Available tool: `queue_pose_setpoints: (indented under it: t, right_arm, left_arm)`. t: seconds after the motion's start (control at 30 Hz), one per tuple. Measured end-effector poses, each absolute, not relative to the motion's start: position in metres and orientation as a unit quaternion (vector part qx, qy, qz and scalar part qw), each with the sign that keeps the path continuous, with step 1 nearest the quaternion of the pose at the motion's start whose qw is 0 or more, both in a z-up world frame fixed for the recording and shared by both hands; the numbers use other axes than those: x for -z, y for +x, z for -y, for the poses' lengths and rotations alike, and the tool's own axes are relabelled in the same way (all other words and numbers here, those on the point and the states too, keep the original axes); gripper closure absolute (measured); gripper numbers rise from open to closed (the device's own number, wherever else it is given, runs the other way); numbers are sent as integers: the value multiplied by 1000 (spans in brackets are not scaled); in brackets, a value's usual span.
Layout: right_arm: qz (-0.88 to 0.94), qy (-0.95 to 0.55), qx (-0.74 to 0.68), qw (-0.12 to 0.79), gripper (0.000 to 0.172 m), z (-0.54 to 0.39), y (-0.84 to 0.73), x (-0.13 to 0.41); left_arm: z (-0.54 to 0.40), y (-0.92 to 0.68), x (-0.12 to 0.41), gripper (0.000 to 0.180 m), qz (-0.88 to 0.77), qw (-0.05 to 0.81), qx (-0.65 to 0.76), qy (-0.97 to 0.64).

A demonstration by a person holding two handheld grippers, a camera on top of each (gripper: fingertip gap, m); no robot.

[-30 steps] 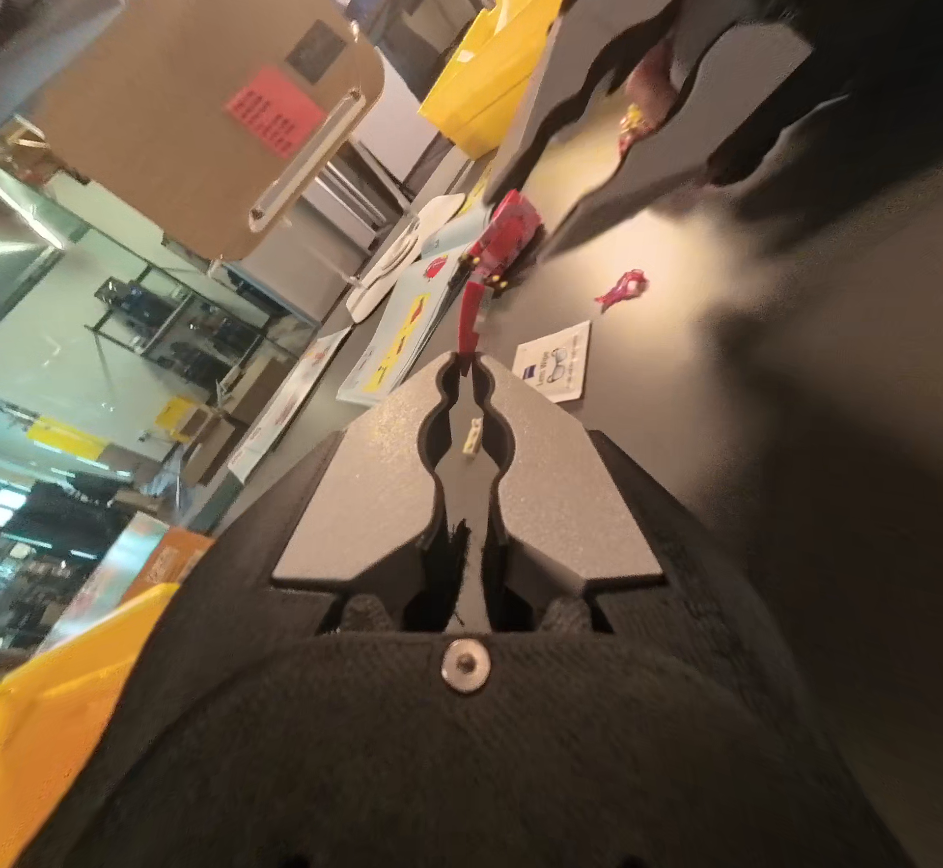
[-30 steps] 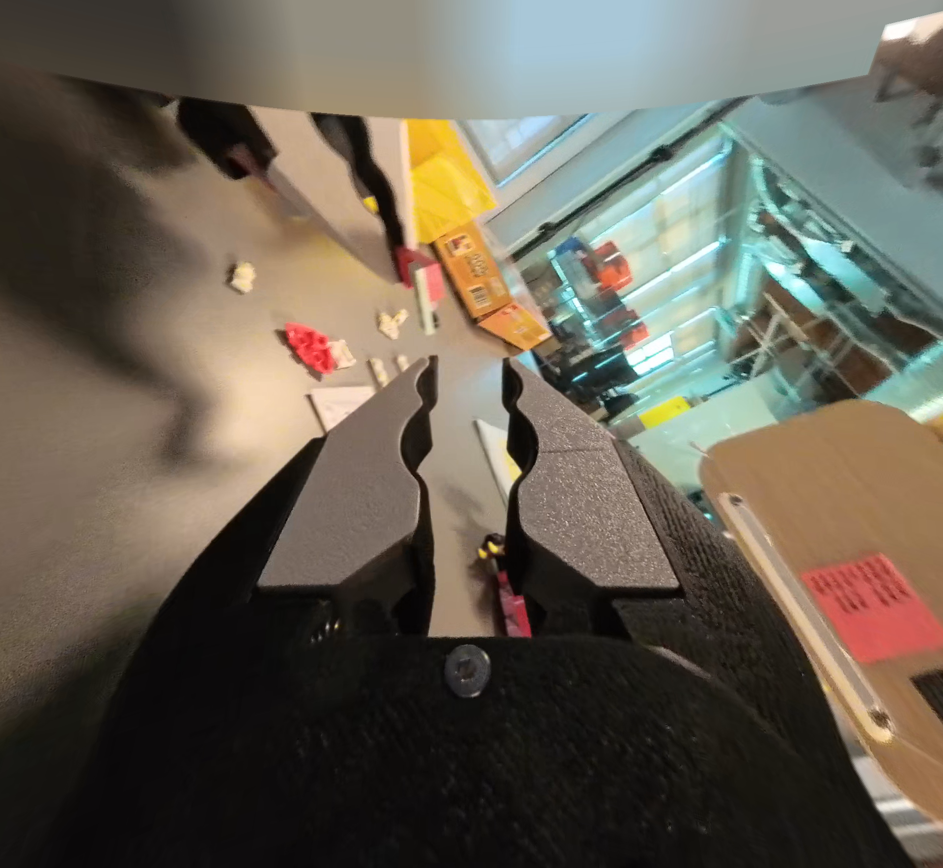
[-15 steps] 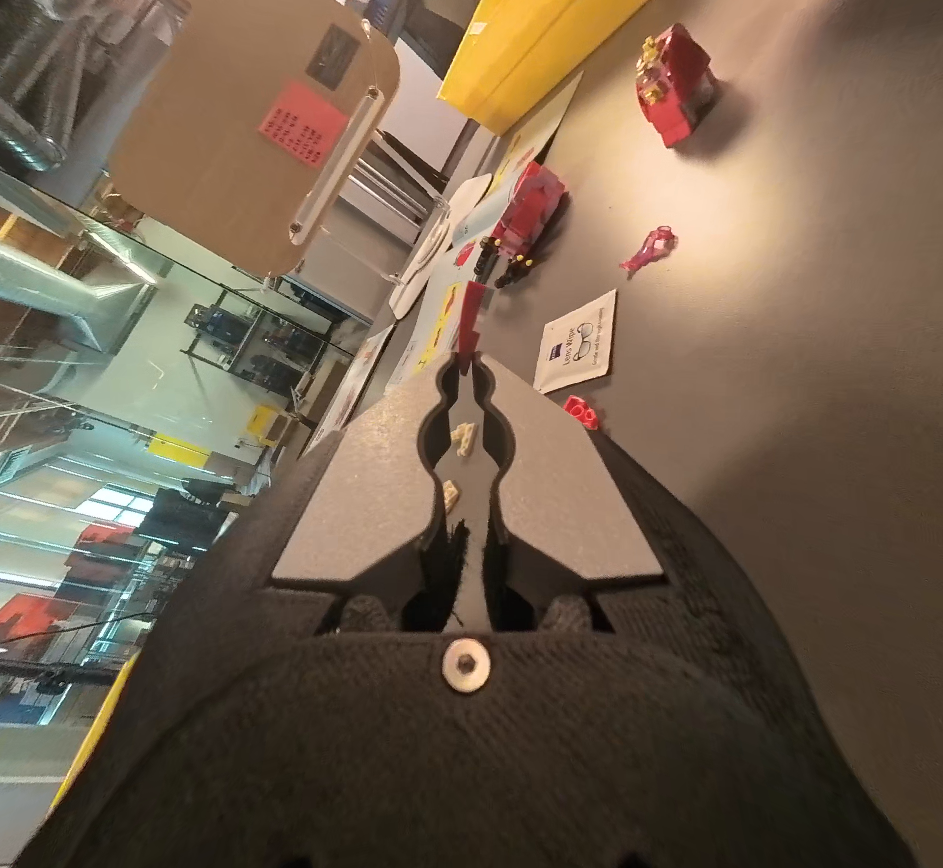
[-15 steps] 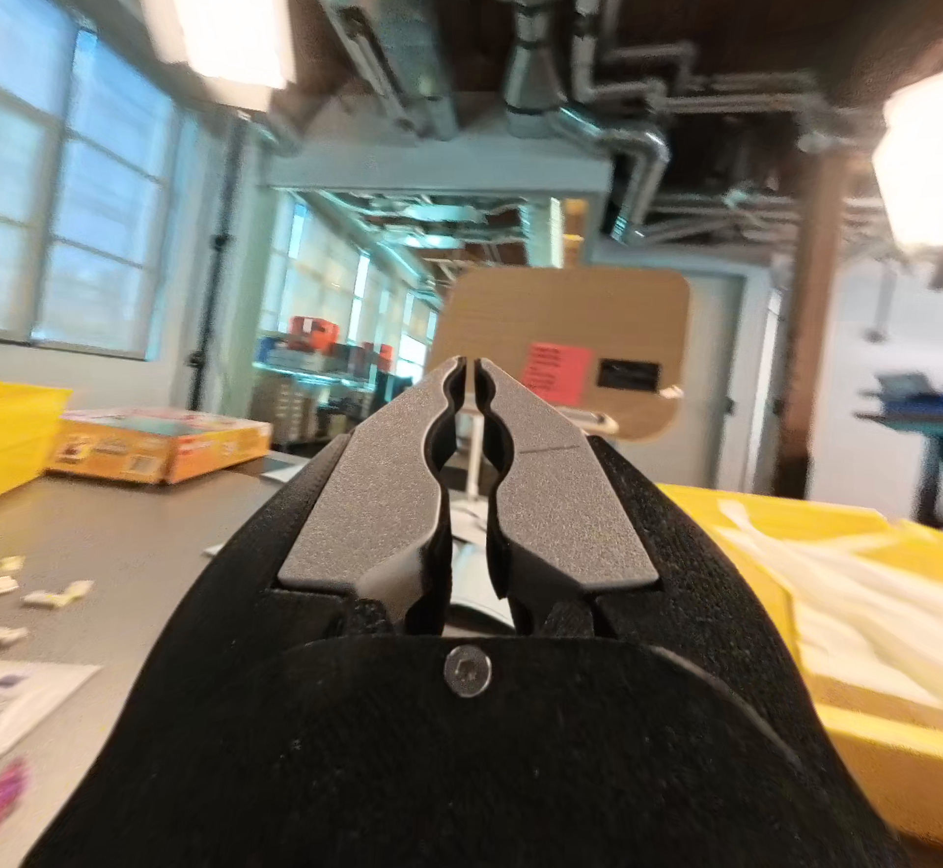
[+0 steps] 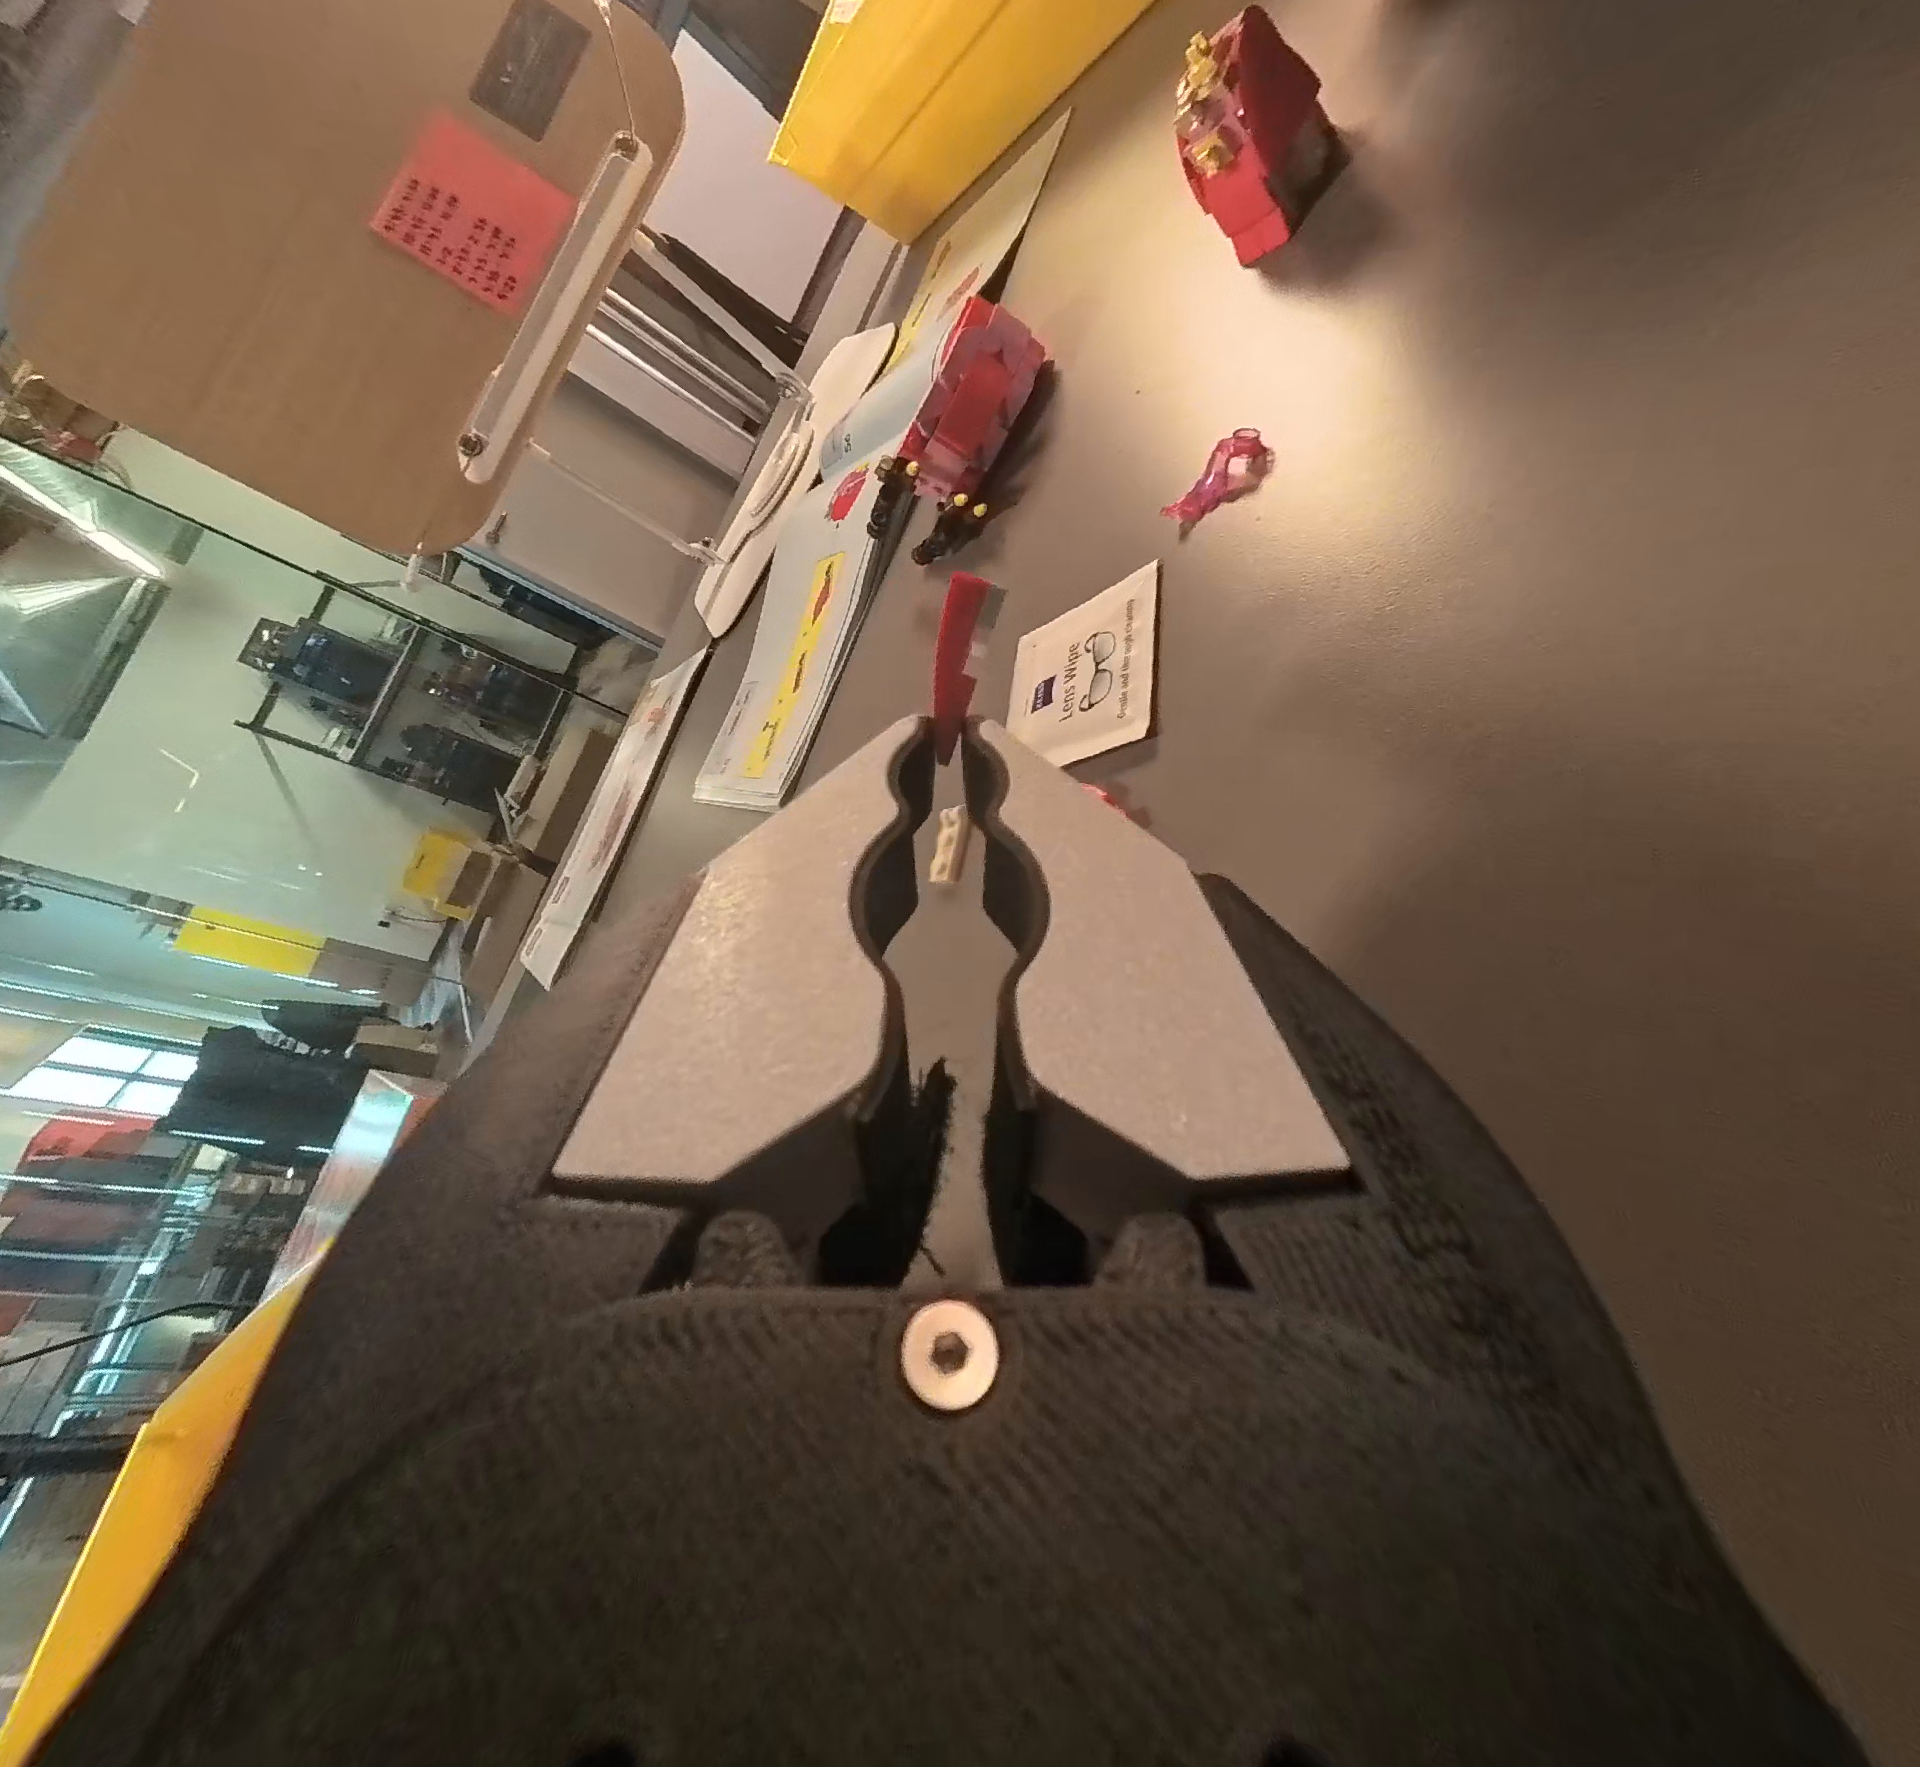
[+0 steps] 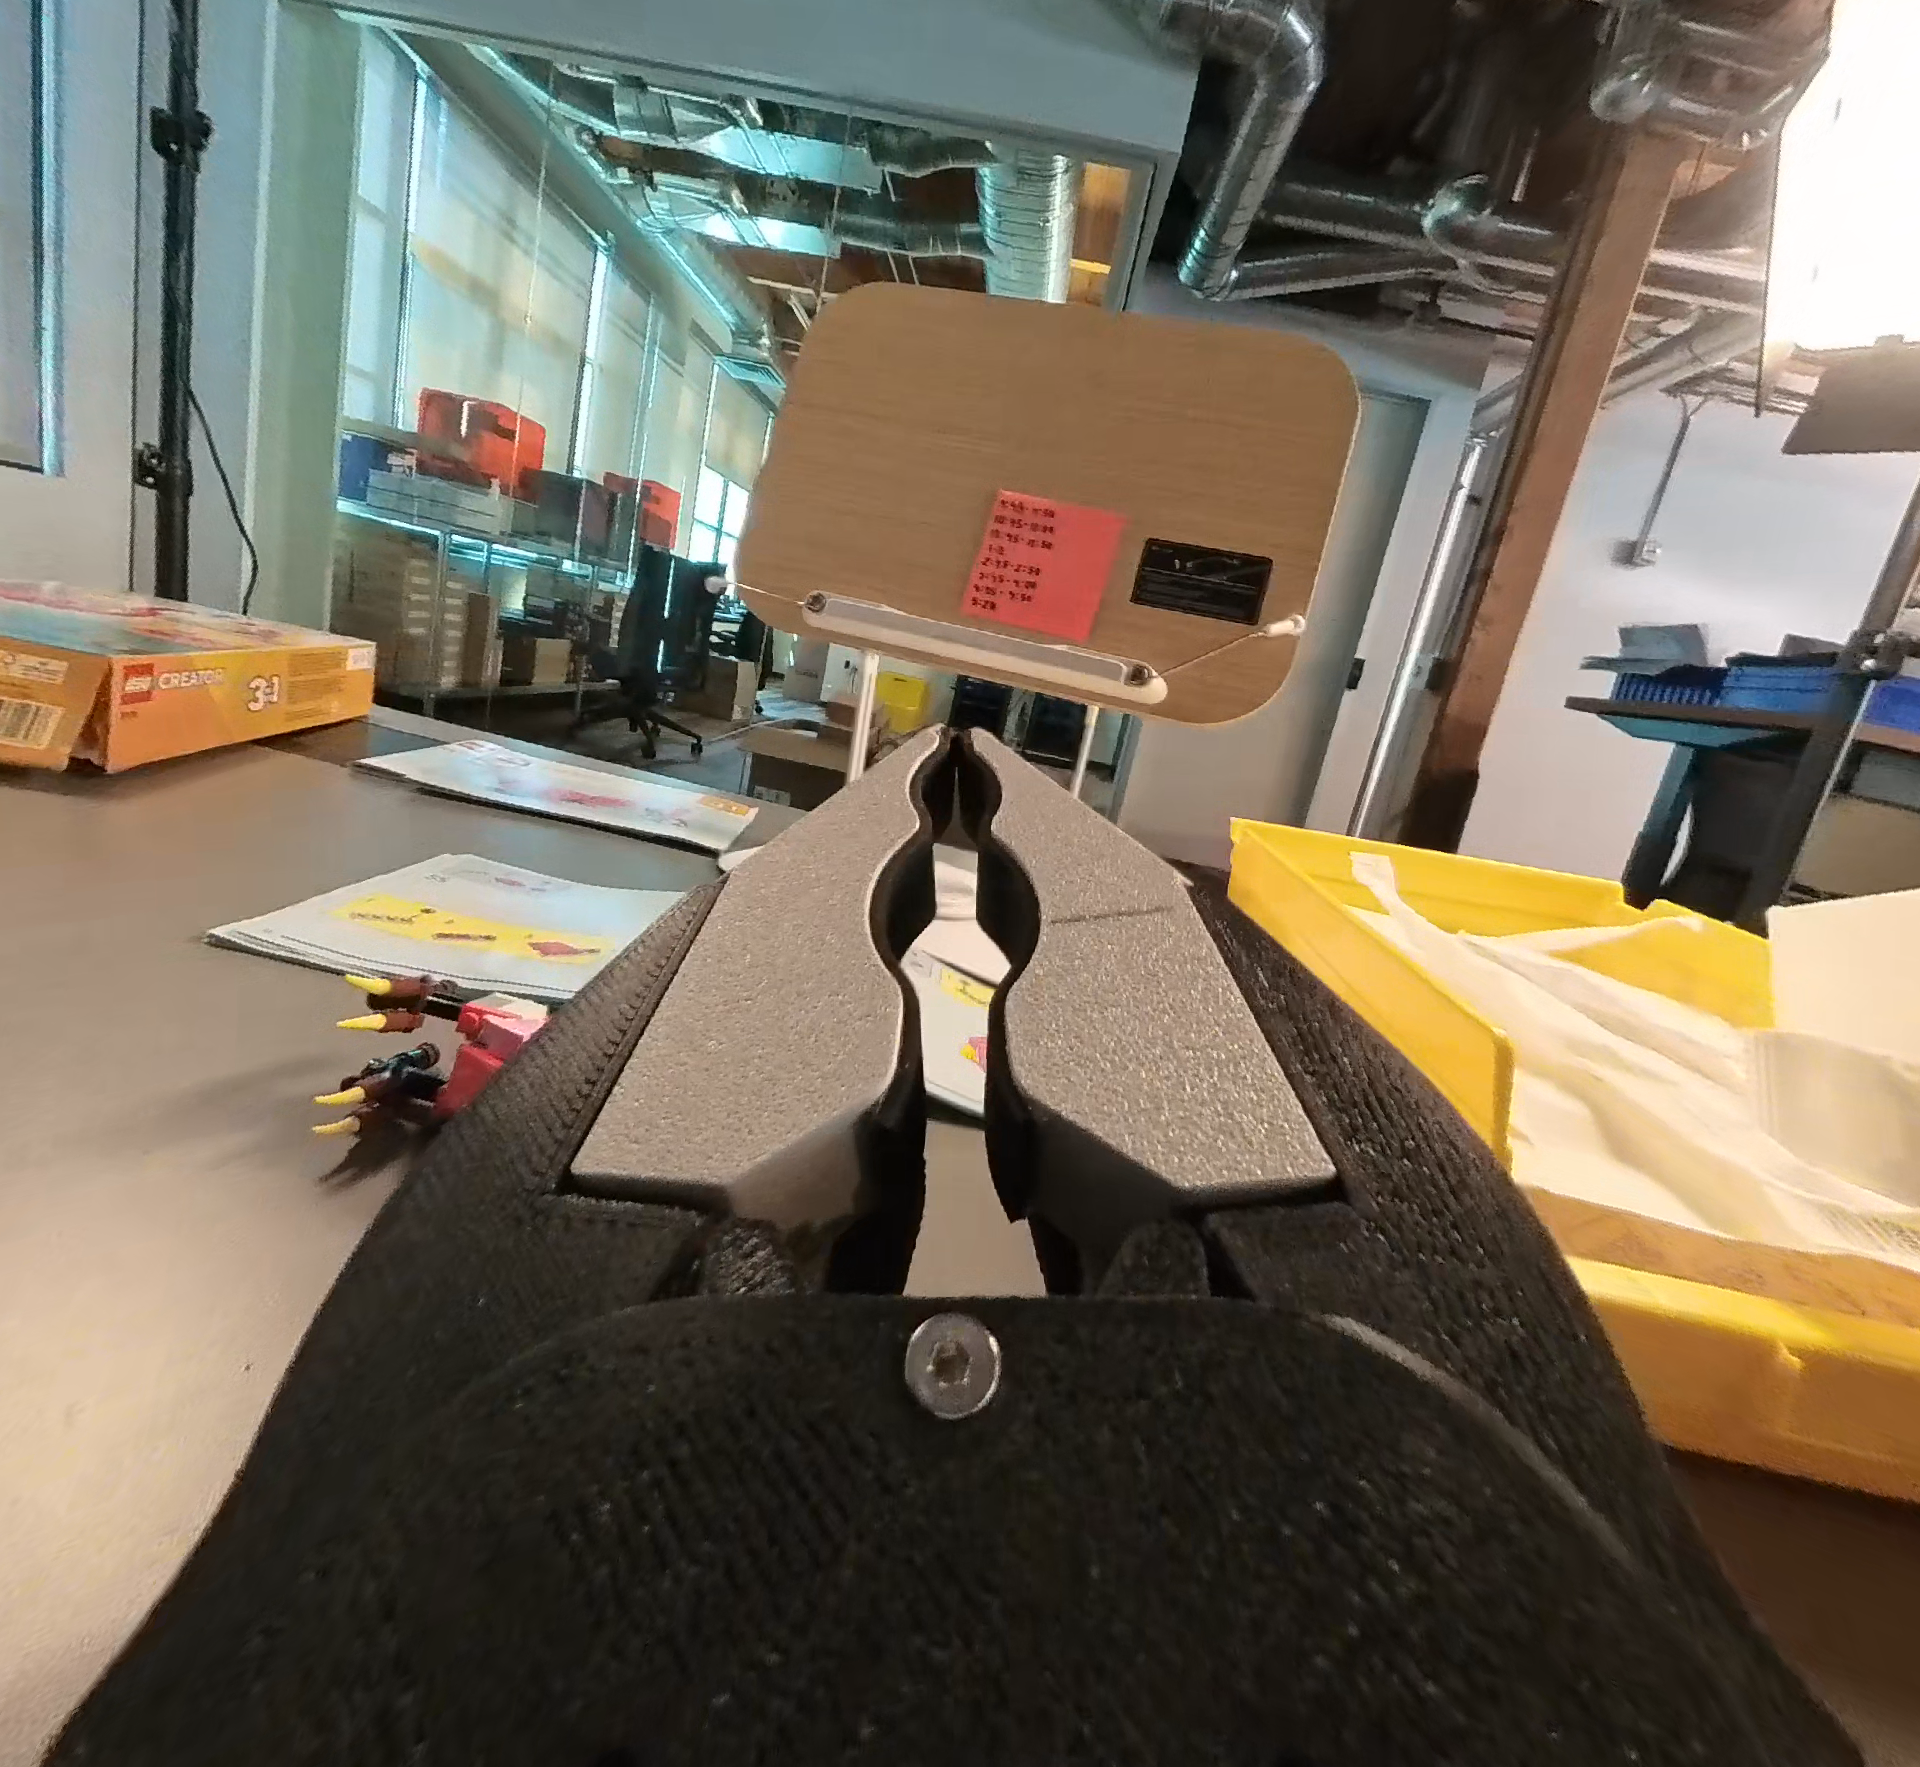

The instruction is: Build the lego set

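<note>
Right wrist view has swung since a second ago: then it looked down on the table with the fingers apart, now it looks level across the grey table (image 6: 156,1146) toward a wooden book stand (image 6: 1039,470). The right gripper (image 6: 951,767) has closed in that time; its fingertips meet and nothing shows between them. It hangs over an instruction booklet (image 6: 447,917), with the clawed legs of a red brick model (image 6: 416,1052) just to its left and a yellow bin (image 6: 1455,938) of white bags to its right.

In the left wrist view the other gripper, which loomed ahead a second ago, is gone from sight, and a second red brick build (image 5: 1262,138) now stands in plain view.

The left gripper (image 5: 948,730) is unchanged: nearly closed, both tips pressed on the lower end of a thin red brick plate (image 5: 954,647), which juts forward above the table, clear of it. A small cream brick (image 5: 951,844) shows through the hollow between the fingers, untouched. A white wipe sachet (image 5: 1091,668) lies just right of the plate, and a pink translucent piece (image 5: 1221,476) farther off
</note>
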State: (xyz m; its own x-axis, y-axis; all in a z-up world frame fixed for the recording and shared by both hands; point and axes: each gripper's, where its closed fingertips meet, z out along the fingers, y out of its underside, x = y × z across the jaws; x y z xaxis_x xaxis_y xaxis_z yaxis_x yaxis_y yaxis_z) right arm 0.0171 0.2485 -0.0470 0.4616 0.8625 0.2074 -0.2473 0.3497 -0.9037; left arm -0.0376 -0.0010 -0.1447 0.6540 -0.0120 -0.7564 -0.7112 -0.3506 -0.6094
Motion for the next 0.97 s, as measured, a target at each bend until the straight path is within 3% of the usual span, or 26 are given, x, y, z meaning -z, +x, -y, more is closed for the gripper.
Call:
queue_pose_setpoints:
  t: [0.77, 0.97]
  right_arm:
    - [388, -423, -368, 732, 172, -240, 8, 52]
    - [387, -420, -367, 734, 172, -240, 8, 51]
  left_arm:
    - [1, -42, 138, 176, -247, 513, -386, -726]
    - [16, -47, 94, 177, -209, 560, -479, -643]
